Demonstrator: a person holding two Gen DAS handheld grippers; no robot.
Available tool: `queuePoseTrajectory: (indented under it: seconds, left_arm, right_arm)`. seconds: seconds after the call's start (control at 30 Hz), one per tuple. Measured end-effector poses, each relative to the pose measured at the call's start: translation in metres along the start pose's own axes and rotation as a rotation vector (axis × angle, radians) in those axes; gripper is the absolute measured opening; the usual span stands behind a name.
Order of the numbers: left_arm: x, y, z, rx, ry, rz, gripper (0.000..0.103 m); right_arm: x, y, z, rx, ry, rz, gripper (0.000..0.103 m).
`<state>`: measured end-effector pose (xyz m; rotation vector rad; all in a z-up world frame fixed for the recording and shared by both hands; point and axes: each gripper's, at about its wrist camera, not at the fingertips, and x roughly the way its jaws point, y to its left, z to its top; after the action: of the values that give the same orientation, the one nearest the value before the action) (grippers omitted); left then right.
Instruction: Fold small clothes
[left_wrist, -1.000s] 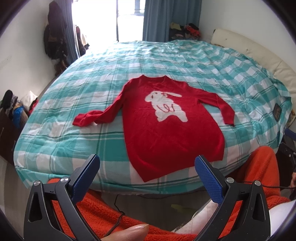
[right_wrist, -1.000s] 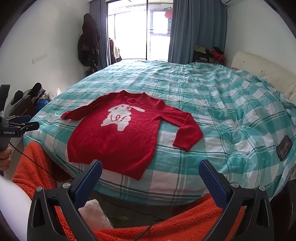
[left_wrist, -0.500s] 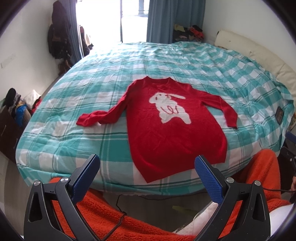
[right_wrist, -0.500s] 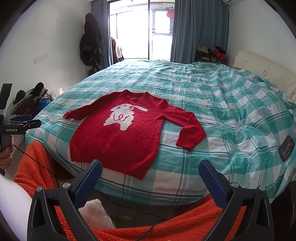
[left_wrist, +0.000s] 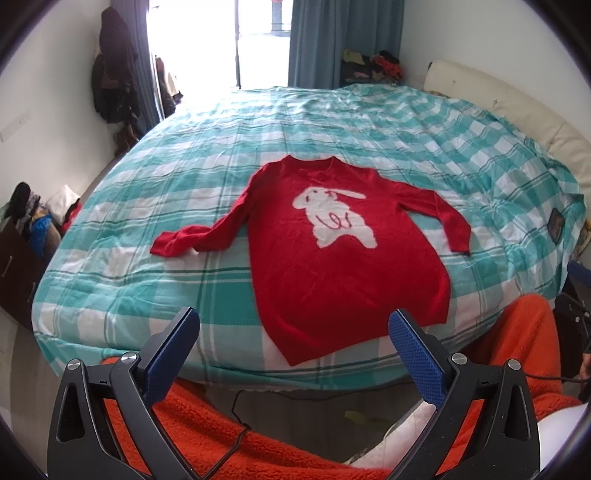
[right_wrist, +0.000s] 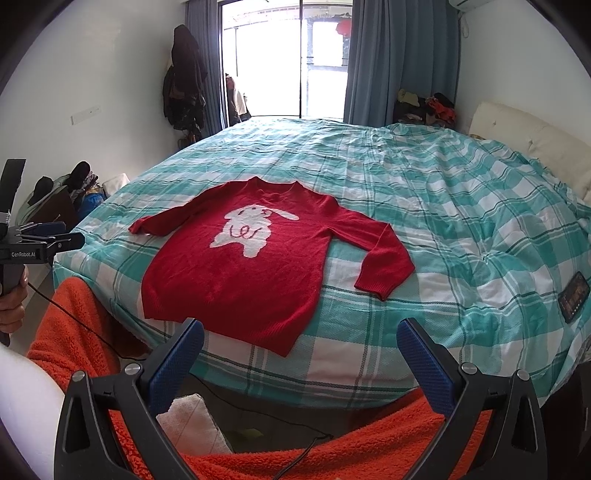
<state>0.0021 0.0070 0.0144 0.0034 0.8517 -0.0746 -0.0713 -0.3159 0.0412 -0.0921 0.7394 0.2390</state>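
A small red sweater (left_wrist: 343, 258) (right_wrist: 240, 273) with a white rabbit on its front lies flat and face up on the bed, sleeves spread to both sides, hem toward me at the bed's near edge. My left gripper (left_wrist: 293, 328) is open and empty, held off the bed just short of the hem. My right gripper (right_wrist: 299, 336) is likewise open and empty, hovering before the hem's right corner. The left gripper's body (right_wrist: 33, 247) shows at the left edge of the right wrist view, held by a hand (right_wrist: 13, 306).
The bed carries a teal and white checked cover (left_wrist: 332, 122) (right_wrist: 443, 192). A dark phone (right_wrist: 573, 297) (left_wrist: 556, 223) lies on it at the right. A person's orange fleece legs (left_wrist: 221, 435) are below the grippers. Clutter (left_wrist: 29, 218) sits on the floor at left; a cream headboard (right_wrist: 524, 144) is right.
Both grippers have tilted up and edged slightly toward the bed, so the sweater sits lower and larger in view. Their jaws stayed open. The sweater has not moved.
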Motion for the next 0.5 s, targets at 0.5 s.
queuePoseTrajectory:
  seconds: [0.5]
  left_arm:
    - [-0.0012,-0.0003,0.0,0.0,-0.008,-0.003,0.102]
  right_arm:
    - [0.0078,0.0047,0.0013,-0.018,0.014,0.016,0.103]
